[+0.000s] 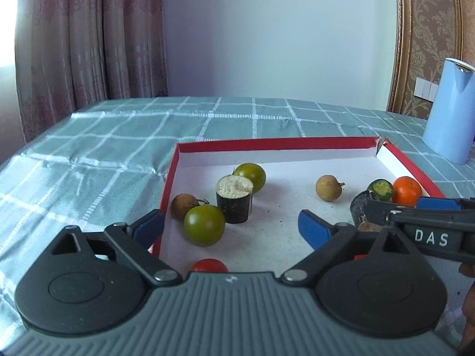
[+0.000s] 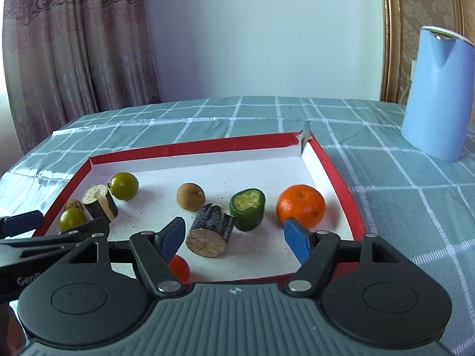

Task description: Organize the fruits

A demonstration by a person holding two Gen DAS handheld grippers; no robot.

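A red-rimmed white tray (image 1: 273, 143) holds the fruit. My left gripper (image 1: 231, 228) stands open over its near left corner. A green tomato (image 1: 204, 225) lies between the fingers, untouched, with a red tomato (image 1: 208, 265) just below. Behind are a dark cane piece (image 1: 234, 200), a second green tomato (image 1: 250, 176) and a longan (image 1: 184, 206). My right gripper (image 2: 234, 240) is open around a dark cane piece (image 2: 210, 234) lying on its side; the right pad is clear of it. An orange (image 2: 300, 206), a green cut piece (image 2: 248, 209) and a longan (image 2: 191, 196) sit beyond.
A tall light-blue jug (image 2: 436, 95) stands on the green checked tablecloth (image 2: 400, 192) to the right of the tray. The table's left edge runs along a curtain (image 1: 89, 44). The two grippers are side by side, close together, at the tray's near edge.
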